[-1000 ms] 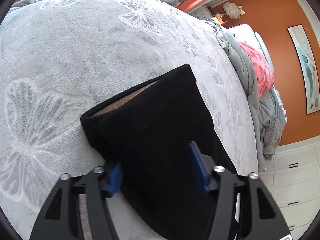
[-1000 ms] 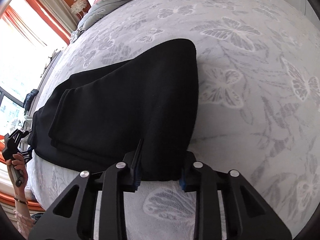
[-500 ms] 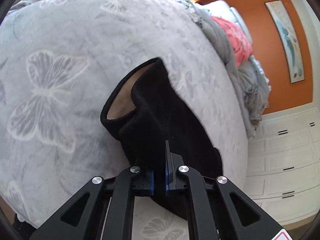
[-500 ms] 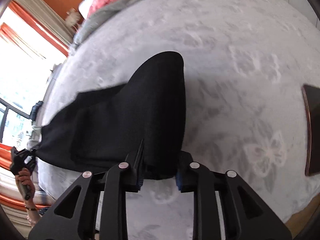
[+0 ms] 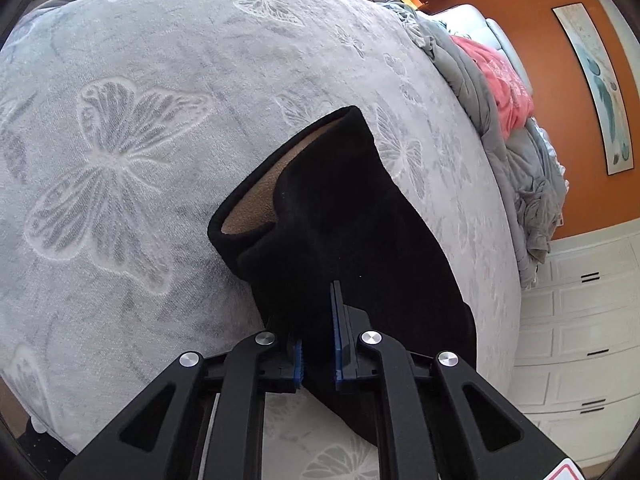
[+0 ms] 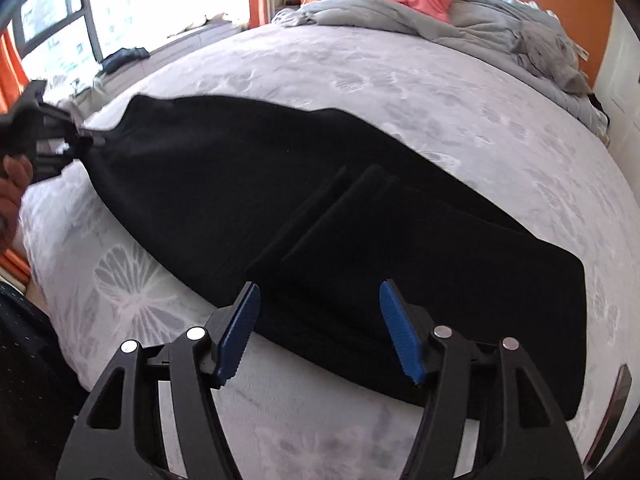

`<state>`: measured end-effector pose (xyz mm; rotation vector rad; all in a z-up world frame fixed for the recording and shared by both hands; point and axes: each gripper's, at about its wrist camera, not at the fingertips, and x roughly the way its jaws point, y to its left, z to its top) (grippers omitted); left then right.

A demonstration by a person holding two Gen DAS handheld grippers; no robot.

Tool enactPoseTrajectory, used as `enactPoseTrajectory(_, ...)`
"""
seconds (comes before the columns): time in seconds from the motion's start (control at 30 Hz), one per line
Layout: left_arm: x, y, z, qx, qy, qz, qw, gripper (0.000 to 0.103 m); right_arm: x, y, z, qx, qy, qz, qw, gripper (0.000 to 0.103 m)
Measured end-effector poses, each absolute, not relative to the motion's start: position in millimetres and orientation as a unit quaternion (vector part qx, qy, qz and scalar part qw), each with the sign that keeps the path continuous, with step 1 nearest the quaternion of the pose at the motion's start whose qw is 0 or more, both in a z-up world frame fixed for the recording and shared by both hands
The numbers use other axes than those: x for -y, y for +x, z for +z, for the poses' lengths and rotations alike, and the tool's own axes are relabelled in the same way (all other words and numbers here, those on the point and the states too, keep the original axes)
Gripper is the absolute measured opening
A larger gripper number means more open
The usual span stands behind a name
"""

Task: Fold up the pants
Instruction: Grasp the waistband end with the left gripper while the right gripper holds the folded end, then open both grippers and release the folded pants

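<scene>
Black pants [image 6: 280, 200] with a tan lining lie stretched across a grey butterfly-print bed [image 6: 440, 92]. In the left wrist view the pants [image 5: 352, 232] show an open end with the tan inside. My left gripper [image 5: 318, 344] is shut on the near edge of the black fabric. It also shows in the right wrist view [image 6: 52, 144] at the far left, pinching one end of the pants. My right gripper [image 6: 320, 332] is open and empty, just above the near edge of the pants.
A heap of grey bedding [image 5: 520, 152] and a pink cloth [image 5: 504, 80] lie at the head of the bed. White drawers [image 5: 580, 320] stand against the orange wall. A bright window [image 6: 80, 20] is on the far side.
My right gripper has let go of the pants and opened; its view has swung along the pants. My left gripper, open a second ago, shut on the fabric and still holds it.
</scene>
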<state>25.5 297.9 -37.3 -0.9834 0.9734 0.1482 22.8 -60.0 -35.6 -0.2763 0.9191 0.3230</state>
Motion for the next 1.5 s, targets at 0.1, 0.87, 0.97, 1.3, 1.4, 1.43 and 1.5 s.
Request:
enactPoseTrajectory(0.1, -296, 29, -36, -0.451, -0.44, 0.067, 0.774, 0.008, 47, 38, -59, -0.454, -0.139, 0.146, 0.868, 0.033)
enactPoseTrajectory(0.87, -190, 30, 70, -0.356, -0.33, -0.086, 0.87, 0.004, 159, 42, 30, -0.377, 0.04, 0.045, 0.924, 0.09)
enactPoseTrajectory(0.97, -103, 24, 91, -0.357, -0.242, -0.173, 0.885, 0.006, 199, 42, 30, -0.377, 0.089, 0.025, 0.922, 0.09)
enactPoseTrajectory(1.3, 24, 7, 2, -0.518, -0.172, -0.303, 0.781, 0.061, 218, 48, 5, -0.431, 0.166, 0.084, 0.883, 0.09)
enactPoseTrajectory(1.4, 2, -7, 33, -0.44, -0.164, -0.287, 0.835, 0.083, 196, 54, -1, -0.443, 0.162, 0.12, 0.874, 0.09)
enactPoseTrajectory(1.43, -8, -10, 42, -0.412, -0.16, -0.273, 0.854, 0.086, 188, 57, -6, -0.452, 0.158, 0.13, 0.868, 0.09)
enactPoseTrajectory(1.5, -23, -13, 55, -0.377, -0.14, -0.236, 0.884, 0.086, 169, 62, -15, -0.465, 0.147, 0.142, 0.861, 0.09)
